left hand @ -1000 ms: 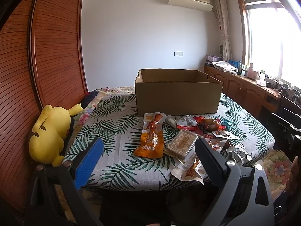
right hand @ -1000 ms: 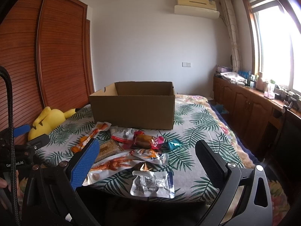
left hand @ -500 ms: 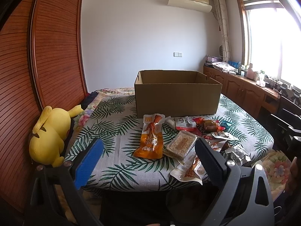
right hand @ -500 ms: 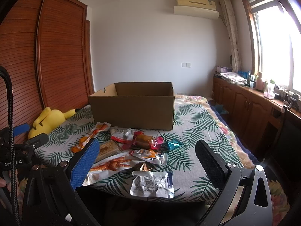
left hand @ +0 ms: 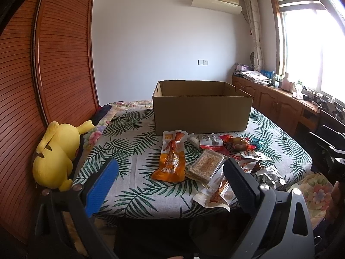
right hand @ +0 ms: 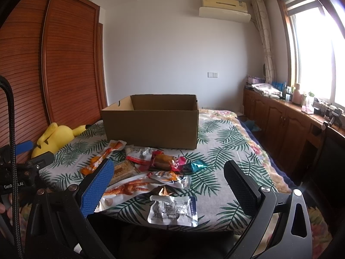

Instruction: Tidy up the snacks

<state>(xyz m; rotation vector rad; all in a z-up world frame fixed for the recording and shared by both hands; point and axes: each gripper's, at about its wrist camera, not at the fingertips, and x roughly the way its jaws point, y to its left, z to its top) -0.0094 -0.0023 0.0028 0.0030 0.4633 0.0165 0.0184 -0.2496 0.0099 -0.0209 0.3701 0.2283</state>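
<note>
An open brown cardboard box (left hand: 202,110) stands on a leaf-print table (left hand: 129,151); it also shows in the right wrist view (right hand: 151,123). Several snack packs lie in front of it: an orange pouch (left hand: 172,159), a clear tray of brown bars (left hand: 204,166), a red-and-white pack (left hand: 210,142), a silver pack (right hand: 172,210) and a long clear pack of red strips (right hand: 129,188). My left gripper (left hand: 170,183) is open and empty, short of the table's near edge. My right gripper (right hand: 168,185) is open and empty, above the near edge.
A yellow plush toy (left hand: 56,153) lies at the table's left edge beside a wooden slatted wardrobe (left hand: 43,75). Wooden cabinets (right hand: 284,120) with clutter run under the window on the right. The left gripper's body (right hand: 21,164) shows at the right wrist view's left edge.
Both views have shifted very slightly; the box and snacks sit where they were. Both grippers stay open.
</note>
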